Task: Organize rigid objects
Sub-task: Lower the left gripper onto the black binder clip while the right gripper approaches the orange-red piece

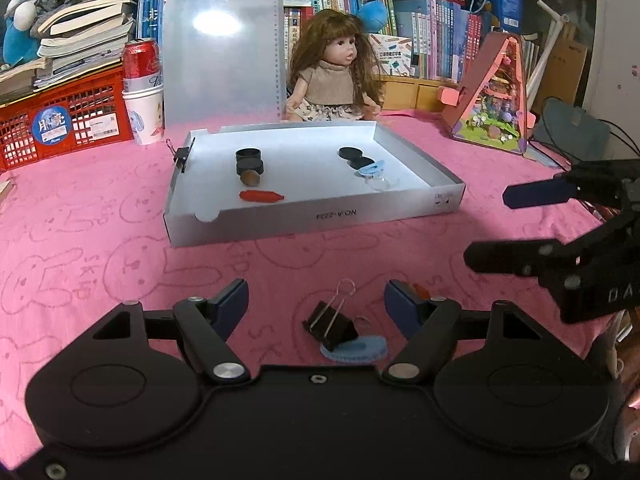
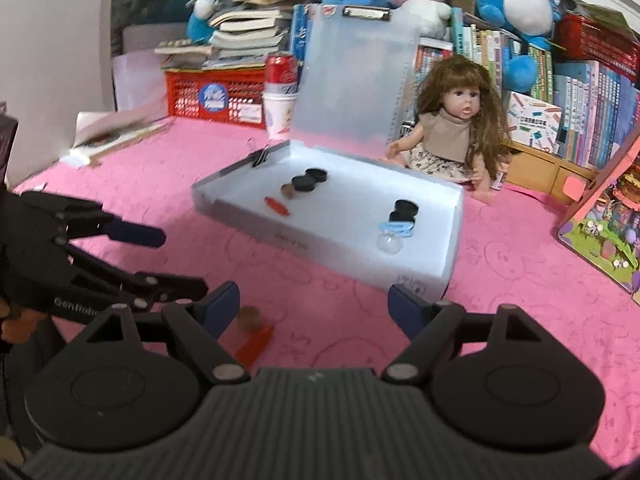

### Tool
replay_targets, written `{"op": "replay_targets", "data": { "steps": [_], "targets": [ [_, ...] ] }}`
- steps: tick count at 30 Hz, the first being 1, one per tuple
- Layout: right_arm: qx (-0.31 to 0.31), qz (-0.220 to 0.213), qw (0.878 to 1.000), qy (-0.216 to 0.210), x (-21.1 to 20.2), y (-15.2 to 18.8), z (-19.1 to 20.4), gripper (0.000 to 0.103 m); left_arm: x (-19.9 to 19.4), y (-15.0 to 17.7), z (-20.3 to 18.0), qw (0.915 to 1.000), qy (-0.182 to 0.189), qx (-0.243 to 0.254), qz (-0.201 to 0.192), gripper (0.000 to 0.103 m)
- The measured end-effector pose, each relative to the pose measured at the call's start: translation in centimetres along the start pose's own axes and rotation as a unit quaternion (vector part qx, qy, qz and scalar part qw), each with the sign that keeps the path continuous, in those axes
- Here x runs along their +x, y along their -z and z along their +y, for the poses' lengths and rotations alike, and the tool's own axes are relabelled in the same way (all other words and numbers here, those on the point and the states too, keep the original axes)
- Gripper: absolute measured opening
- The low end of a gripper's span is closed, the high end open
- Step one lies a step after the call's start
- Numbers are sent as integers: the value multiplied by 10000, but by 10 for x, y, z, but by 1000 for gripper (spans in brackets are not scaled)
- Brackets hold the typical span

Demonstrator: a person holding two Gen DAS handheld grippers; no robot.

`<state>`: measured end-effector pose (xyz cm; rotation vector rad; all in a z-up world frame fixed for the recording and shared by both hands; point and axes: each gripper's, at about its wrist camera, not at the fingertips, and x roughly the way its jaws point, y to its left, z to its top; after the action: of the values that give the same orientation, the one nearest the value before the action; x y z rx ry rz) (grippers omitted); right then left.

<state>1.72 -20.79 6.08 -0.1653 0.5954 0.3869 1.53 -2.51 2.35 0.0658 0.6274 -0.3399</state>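
Observation:
A grey tray [image 1: 312, 220] [image 2: 332, 248] lies on the pink cloth. In it are black round caps [image 1: 249, 162] [image 2: 308, 182], more black caps [image 1: 354, 156] [image 2: 404, 210], a brown nut [image 1: 250, 178], a red flat piece [image 1: 261, 196] [image 2: 277, 206] and a light blue clip [image 1: 373, 168] [image 2: 396, 228]. My left gripper [image 1: 316, 304] is open, with a black binder clip [image 1: 330, 326] resting on a blue oval piece [image 1: 356, 350] between its fingers. My right gripper [image 2: 314, 304] is open and empty; a brown round piece [image 2: 250, 316] and a red strip [image 2: 254, 344] lie near its left finger [image 2: 222, 304].
A doll [image 1: 336, 76] [image 2: 452, 132] sits behind the tray beside an upright clipboard [image 1: 220, 52]. A red crate [image 1: 60, 124], a can in a paper cup [image 1: 142, 92] and a pink toy house [image 1: 496, 96] stand around. A black binder clip [image 1: 182, 156] grips the tray's left wall.

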Motion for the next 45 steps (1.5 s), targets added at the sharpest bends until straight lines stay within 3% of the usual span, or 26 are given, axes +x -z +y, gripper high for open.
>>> {"op": "replay_targets", "data": {
  "steps": [3, 9, 13, 21, 26, 41, 45],
  "targets": [
    [44, 76, 9999, -105, 2, 8, 3, 89, -3, 7, -1, 10000, 27, 4, 20, 71],
    [34, 233, 9994, -260, 14, 20, 8, 88, -1, 18, 2, 9997, 140, -101, 160, 49],
    [-20, 308, 9987, -414, 21, 24, 12, 85, 1, 17, 3, 9996, 170, -166, 157, 42],
    [-153, 454, 9979, -441, 33, 32, 17, 81, 6, 16, 7, 9999, -7, -76, 114, 41],
    [-24, 463, 9988, -156, 36, 34, 8, 80, 11, 17, 17, 9995, -278, -55, 170, 42],
    [314, 579, 9948, 772, 36, 35, -28, 69, 13, 13, 38, 9984, -542, -100, 127, 43],
    [645, 585, 9919, 927, 37, 36, -40, 66, 12, 14, 46, 9978, -625, -147, 131, 43]
  ]
}}
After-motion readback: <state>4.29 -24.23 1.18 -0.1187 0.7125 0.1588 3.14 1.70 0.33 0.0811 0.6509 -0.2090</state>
